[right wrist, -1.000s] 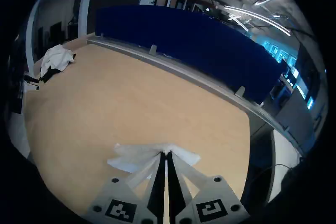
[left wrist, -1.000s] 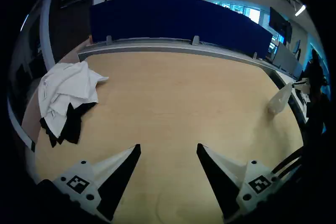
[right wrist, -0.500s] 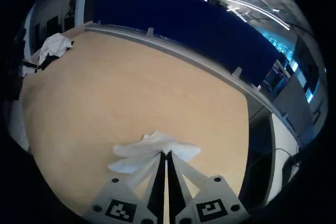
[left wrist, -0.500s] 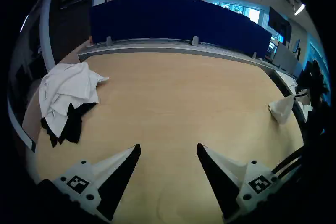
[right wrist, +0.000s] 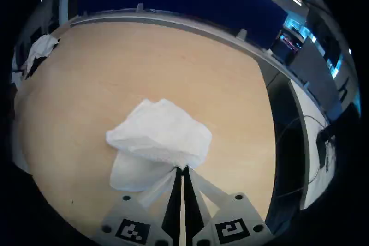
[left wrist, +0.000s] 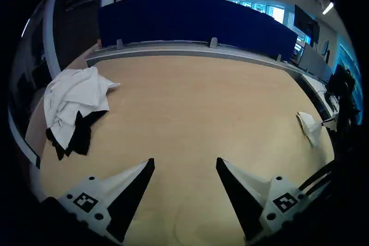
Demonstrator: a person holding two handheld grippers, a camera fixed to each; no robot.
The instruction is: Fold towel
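On a wide, pale wooden table [right wrist: 138, 61], a white towel [right wrist: 159, 137] lies bunched directly ahead of the right gripper [right wrist: 183, 170]. That gripper's two fingers are pressed together on the towel's near edge, and the cloth spreads forward and to the left of the tips. In the left gripper view the same towel [left wrist: 310, 126] sits low at the table's far right edge. It is well apart from the left gripper [left wrist: 184, 160], whose fingers stand wide apart over bare wood, holding nothing. A heap of white and black clothes [left wrist: 74, 103] lies at the table's far left, before a blue partition [left wrist: 193, 17]. A second ago the towel showed as a thin strip at the right gripper's tips and stood raised; now it is lowered and spread. The left gripper has not moved.
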